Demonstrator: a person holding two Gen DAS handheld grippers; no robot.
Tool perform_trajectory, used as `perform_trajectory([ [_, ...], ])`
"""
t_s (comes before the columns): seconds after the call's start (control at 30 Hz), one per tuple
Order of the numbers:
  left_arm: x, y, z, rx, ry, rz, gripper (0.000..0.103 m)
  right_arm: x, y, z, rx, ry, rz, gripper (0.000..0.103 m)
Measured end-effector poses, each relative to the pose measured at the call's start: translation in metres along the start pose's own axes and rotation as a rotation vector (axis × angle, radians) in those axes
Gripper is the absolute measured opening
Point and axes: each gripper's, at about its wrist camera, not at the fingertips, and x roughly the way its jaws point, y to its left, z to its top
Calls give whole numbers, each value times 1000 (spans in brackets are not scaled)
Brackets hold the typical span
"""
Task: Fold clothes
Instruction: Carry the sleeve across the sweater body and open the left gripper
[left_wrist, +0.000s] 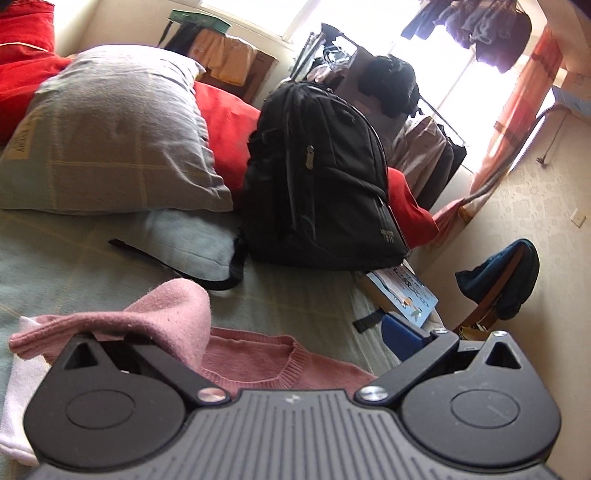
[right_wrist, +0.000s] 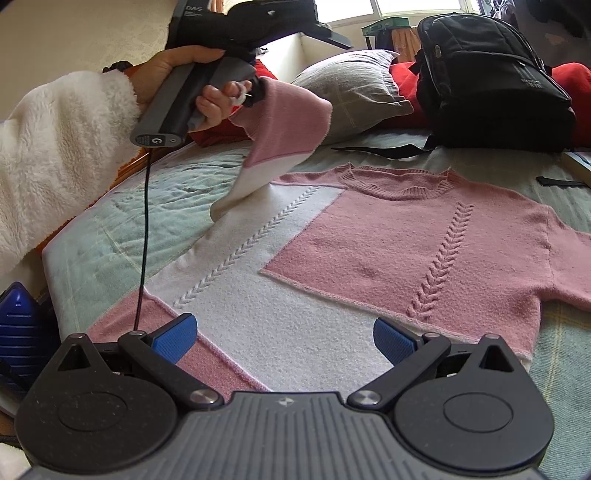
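A pink and white knit sweater (right_wrist: 406, 240) lies flat, front up, on the pale green bed cover (right_wrist: 92, 236), collar toward the pillows. Its left sleeve (right_wrist: 288, 122) is lifted off the bed and hangs from my left gripper, whose handle (right_wrist: 170, 107) a person's hand holds. In the left wrist view that sleeve (left_wrist: 166, 314) drapes over the left finger and hides it. The left gripper (left_wrist: 280, 338) stands wide open above the collar (left_wrist: 280, 350), with only the right blue pad (left_wrist: 402, 336) showing. My right gripper (right_wrist: 284, 339) is open, low over the sweater's hem.
A black backpack (left_wrist: 317, 177) stands at the head of the bed beside a grey pillow (left_wrist: 110, 133) and red cushions (left_wrist: 229, 129). A book (left_wrist: 406, 295) lies at the bed's right edge. A chair with dark clothing (left_wrist: 506, 280) stands beyond it.
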Motion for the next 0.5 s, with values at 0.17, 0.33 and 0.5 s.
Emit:
perform_trajectory([
  [0.17,12,-2,-11,2,20,-21,102,3,1,-1,-3,11,-2,103],
  [0.33,29,0,-26,-22,52,-38,102,6,1,-1,-8,21,-6,103],
  [0.5,46,-1,-47,-33,82,-67,102,6,-1,-2,-5,29,-16,103],
])
